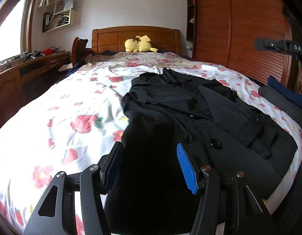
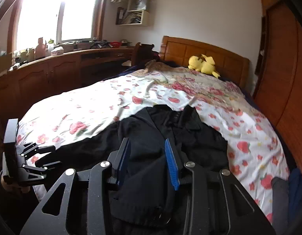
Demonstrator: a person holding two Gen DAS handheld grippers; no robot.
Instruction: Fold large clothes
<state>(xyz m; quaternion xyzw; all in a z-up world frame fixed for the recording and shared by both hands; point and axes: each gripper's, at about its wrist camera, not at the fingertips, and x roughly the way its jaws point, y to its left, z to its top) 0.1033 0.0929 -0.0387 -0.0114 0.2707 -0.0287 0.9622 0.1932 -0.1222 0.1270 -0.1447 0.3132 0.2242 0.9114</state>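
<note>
A large black coat (image 1: pixel 199 113) lies spread on the flowered bedspread (image 1: pixel 72 105), collar toward the headboard. My left gripper (image 1: pixel 149 154) has its jaws apart around a bunched fold of the coat's hem, which fills the gap between the blue pads (image 1: pixel 185 168). My right gripper (image 2: pixel 147 152) also has its jaws apart with black coat cloth (image 2: pixel 149 180) bunched between them. The left gripper also shows at the left edge of the right wrist view (image 2: pixel 33 166). The right gripper shows at the right edge of the left wrist view (image 1: pixel 278 46).
A yellow plush toy (image 1: pixel 139 44) lies by the wooden headboard (image 1: pixel 135 35). A wooden desk with clutter (image 2: pixel 63 58) runs along the window wall. A wooden wardrobe (image 1: pixel 239 29) stands to the bed's right. Folded dark clothes (image 1: pixel 282 98) lie at the bed's right edge.
</note>
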